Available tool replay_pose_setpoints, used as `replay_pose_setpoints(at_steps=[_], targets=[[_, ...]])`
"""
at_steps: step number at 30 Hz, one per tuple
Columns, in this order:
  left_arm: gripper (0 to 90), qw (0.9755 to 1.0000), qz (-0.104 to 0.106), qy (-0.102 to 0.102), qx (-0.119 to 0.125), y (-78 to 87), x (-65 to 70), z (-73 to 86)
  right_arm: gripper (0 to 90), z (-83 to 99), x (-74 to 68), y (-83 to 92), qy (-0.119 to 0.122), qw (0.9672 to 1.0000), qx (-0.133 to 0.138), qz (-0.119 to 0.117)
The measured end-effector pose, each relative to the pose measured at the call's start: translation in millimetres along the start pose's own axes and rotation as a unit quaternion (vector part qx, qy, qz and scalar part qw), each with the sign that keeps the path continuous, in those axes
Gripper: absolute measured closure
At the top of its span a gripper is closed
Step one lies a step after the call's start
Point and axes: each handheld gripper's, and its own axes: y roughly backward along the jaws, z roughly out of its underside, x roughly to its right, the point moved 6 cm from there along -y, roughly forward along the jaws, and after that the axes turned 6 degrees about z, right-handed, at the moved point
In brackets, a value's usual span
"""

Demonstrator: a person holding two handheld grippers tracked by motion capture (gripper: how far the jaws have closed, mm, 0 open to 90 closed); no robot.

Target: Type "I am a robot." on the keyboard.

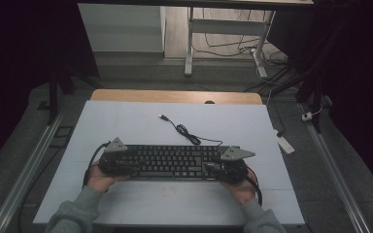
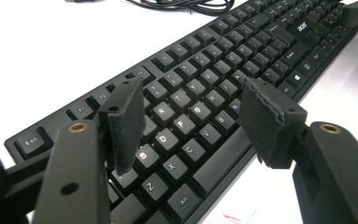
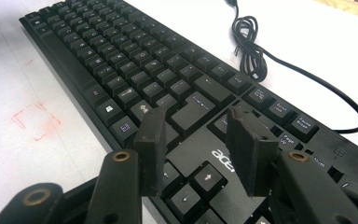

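Item: black keyboard [image 1: 171, 161]. It lies flat near the front of the white table top [image 1: 126, 121], long side across, with our two hands at its ends. Its cable [image 1: 187, 132] runs off the far edge in a loose coil and ends in a free plug, so it is connected to nothing.

Item: left gripper [image 2: 193, 121]. It is poised over the letter keys at the keyboard's left end, with its pads spread apart, keys visible in the gap, and nothing pinched. We judge it is positioned over that end to work the keys or take hold of the edge.

Item: right gripper [image 3: 198, 149]. It is poised over the arrow and navigation keys at the right end, fingers likewise spread with nothing between them. One gripper at each end suggests we mean to handle the board evenly from both sides.

Item: surface. A white sheet covers a wooden table, whose bare wood shows along the far edge. There is a faint red square mark [image 3: 36, 120] on the sheet, just in front of the keyboard.

Item: room. It is dim, with grey carpet, a metal rail along each side of the table, a white desk frame beyond, loose cables and a power strip [image 1: 285, 143] on the floor at right.
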Motion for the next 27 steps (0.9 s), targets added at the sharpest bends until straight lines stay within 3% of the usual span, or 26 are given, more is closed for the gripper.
replay_pose_setpoints(at_steps=[18, 27], targets=[[40.0, 0.9999, -0.008, 0.007, 0.002, 5.3, -6.3, -0.4, 57.6, 0.1, -0.5, -0.4, 0.001, 1.0, -0.001, 0.0], [44.9, 0.9994, -0.031, 0.013, -0.012, 5.6, -18.7, 5.9, 57.6, 0.5, -0.5, -0.8, 0.001, 1.0, -0.003, 0.0]])
